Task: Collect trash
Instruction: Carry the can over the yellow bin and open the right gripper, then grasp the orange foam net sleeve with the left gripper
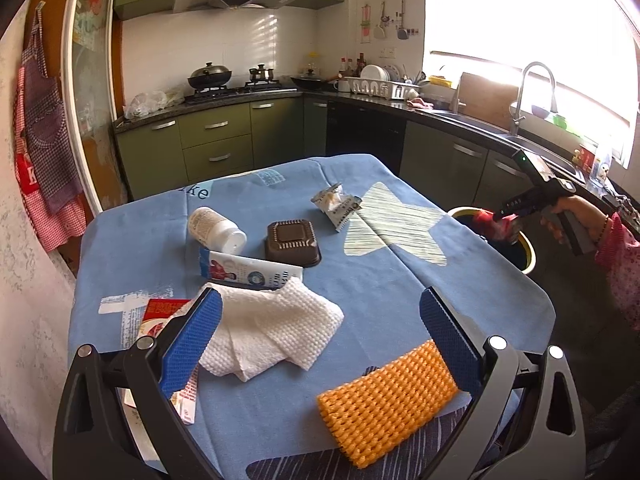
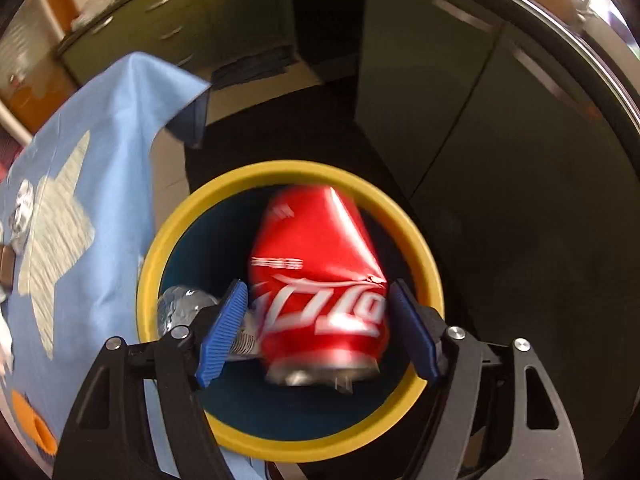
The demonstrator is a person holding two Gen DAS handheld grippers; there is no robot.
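Note:
My right gripper [image 2: 318, 320] is shut on a crushed red cola can [image 2: 320, 280] and holds it over the yellow-rimmed bin [image 2: 280, 170]; a crumpled clear plastic bottle [image 2: 180, 308] lies inside the bin. In the left wrist view the right gripper [image 1: 506, 220] with the can shows above the bin [image 1: 530, 252] beside the table. My left gripper [image 1: 320, 316] is open above the blue tablecloth [image 1: 380, 280], with a white paper towel [image 1: 276, 328] between its fingers and an orange foam net [image 1: 384, 396] by the right finger.
On the table lie a white pill bottle [image 1: 218, 228], a brown plastic tray [image 1: 292, 242], a crumpled wrapper [image 1: 336, 202], a flattened milk carton [image 1: 248, 272] and a red-and-white package [image 1: 160, 312]. Green kitchen cabinets [image 1: 216, 136] and a sink counter stand behind.

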